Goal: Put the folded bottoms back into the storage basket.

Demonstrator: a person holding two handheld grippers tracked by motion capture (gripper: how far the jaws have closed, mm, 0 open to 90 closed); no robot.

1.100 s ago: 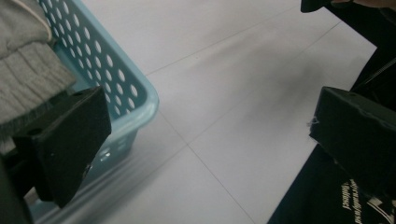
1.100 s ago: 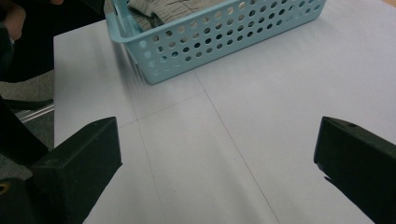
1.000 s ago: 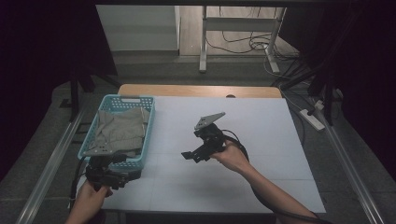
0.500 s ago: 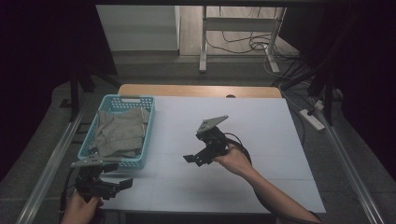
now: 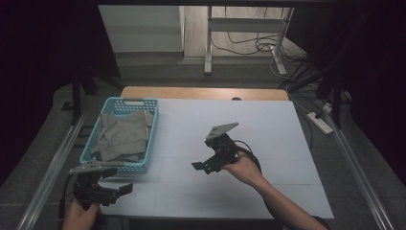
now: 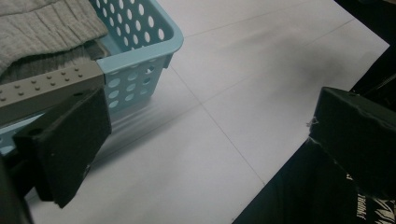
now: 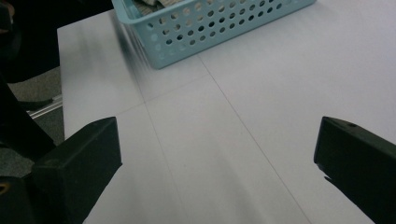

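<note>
1. The left gripper [image 5: 125, 188] is nearest to the person, at the near left corner of the white table [image 5: 268, 129]. The person's left hand [image 5: 79, 215] holds it from below. In the left gripper view its two black jaws stand wide apart, and nothing is between them.
2. This gripper is just in front of the near end of the light blue basket [image 5: 143, 167], a little toward the table edge. I cannot tell if it touches the basket.
3. The right gripper [image 5: 197, 166] is a little farther, over the middle of the table, held by the right hand [image 5: 244, 168]. It points to the left, toward the basket. In the right gripper view its jaws are also wide apart and hold nothing; bare table surface shows between them.
4. The basket stands on the left side of the table, with its long side going away from the person. Its walls have many round holes [image 7: 215, 25].
5. Inside the basket lies a grey folded cloth [image 5: 120, 136], which reaches up to about the rim. In the left gripper view the cloth [image 6: 42, 28] has a ribbed texture.
6. Behind the table there is a grey floor with cables [image 5: 249, 45] and a metal frame.
</note>
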